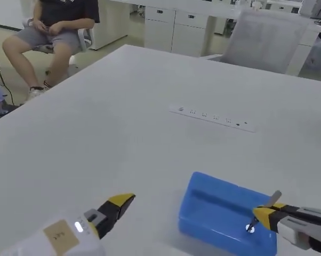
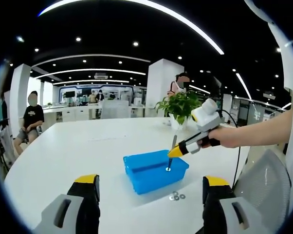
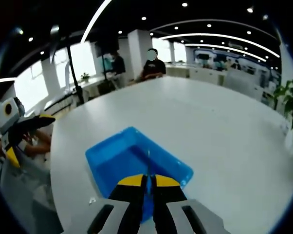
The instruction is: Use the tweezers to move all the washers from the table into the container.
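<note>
The blue container sits near the table's front edge. My right gripper is shut on the tweezers, whose tips hold a small washer inside the container. In the right gripper view my yellow-tipped right gripper pinches the thin tweezers above the container. My left gripper hovers left of the container with nothing in it. In the left gripper view my left gripper has its jaws wide apart. A few loose washers lie on the table in front of the container.
A white power strip lies on the table beyond the container. A person sits on a chair at the far left, and a grey chair stands behind the table. A potted plant stands on the table's far side.
</note>
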`<action>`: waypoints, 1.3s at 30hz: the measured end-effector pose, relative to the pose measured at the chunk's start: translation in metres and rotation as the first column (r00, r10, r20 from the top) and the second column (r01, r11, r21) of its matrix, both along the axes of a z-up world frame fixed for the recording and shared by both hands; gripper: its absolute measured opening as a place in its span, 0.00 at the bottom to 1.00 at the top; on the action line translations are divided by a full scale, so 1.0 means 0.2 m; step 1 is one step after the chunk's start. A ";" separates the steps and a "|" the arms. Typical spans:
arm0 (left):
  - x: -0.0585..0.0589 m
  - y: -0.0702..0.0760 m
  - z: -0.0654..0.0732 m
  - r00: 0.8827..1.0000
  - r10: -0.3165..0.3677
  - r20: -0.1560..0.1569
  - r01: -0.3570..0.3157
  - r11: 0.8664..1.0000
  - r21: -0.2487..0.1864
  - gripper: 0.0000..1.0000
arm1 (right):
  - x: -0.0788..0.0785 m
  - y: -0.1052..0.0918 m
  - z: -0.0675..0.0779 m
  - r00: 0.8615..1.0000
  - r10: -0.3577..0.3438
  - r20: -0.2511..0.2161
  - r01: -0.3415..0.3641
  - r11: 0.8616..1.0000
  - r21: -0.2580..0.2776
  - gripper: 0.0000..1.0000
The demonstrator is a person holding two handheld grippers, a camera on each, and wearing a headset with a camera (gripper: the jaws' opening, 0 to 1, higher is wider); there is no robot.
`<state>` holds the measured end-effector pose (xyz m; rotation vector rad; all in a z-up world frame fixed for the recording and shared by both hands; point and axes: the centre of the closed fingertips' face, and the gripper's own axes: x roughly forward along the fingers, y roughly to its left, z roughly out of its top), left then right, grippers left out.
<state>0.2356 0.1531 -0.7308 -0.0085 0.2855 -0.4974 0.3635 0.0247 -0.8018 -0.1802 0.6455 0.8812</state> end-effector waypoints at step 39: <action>-0.01 0.01 0.00 1.000 -0.003 -0.015 0.003 0.999 -0.048 0.82 | -0.16 0.05 0.29 0.993 0.020 0.119 -0.032 0.994 0.102 0.03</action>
